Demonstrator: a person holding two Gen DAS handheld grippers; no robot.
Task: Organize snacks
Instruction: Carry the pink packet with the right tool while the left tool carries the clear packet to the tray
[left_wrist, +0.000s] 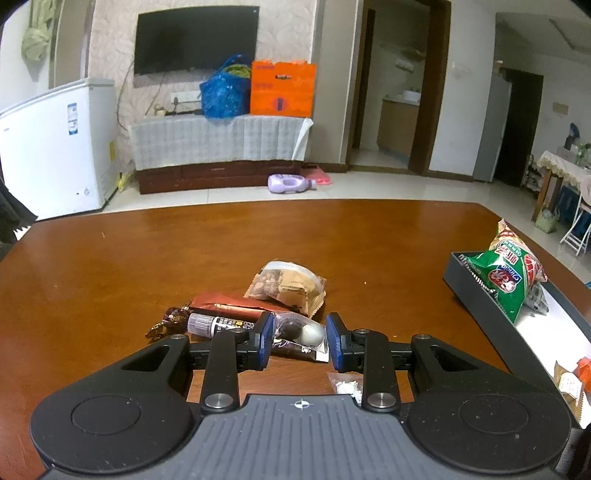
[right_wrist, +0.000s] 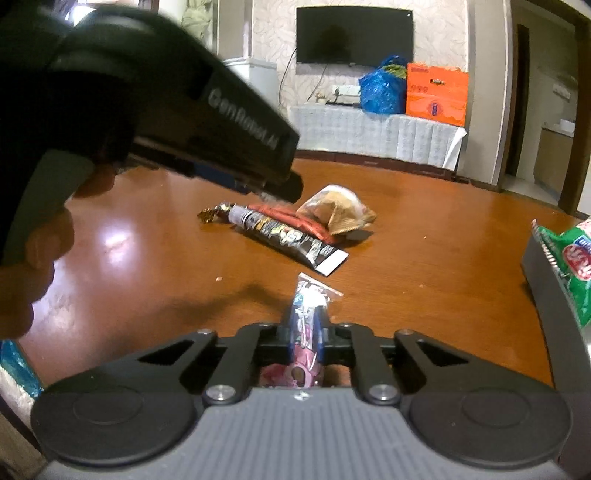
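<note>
1. while the right gripper (right_wrist: 306, 334) is clamped tight on a small pink-and-clear snack packet (right_wrist: 308, 325), that packet sits pinched upright between the pads, low over the wooden table (right_wrist: 424, 240) and not yet anywhere near its place.
2. the left gripper (left_wrist: 300, 341) hangs over the loose pile with its jaws narrow but pressing on nothing; the clear end of a dark wrapped snack (left_wrist: 301, 338) shows in the gap between the blue pads, and i cannot tell whether the pads touch it.
3. just beyond that lie a reddish-brown bar (left_wrist: 229, 304), a tan biscuit pack (left_wrist: 286, 284) and a gold-foil sweet (left_wrist: 168, 321), touching or overlapping one another in the middle of the table.
4. a small clear bag of white bits (left_wrist: 345, 386) lies apart from the pile, close under the left gripper's body.
5. off to the right stands the dark box (left_wrist: 465, 288), with a green chip bag (left_wrist: 508, 280) leaning in it and a couple of small packets further along; that much looks sorted.
6. my guess is the job is under halfway: one packet in hand, roughly five more on the table to go into the box.
</note>
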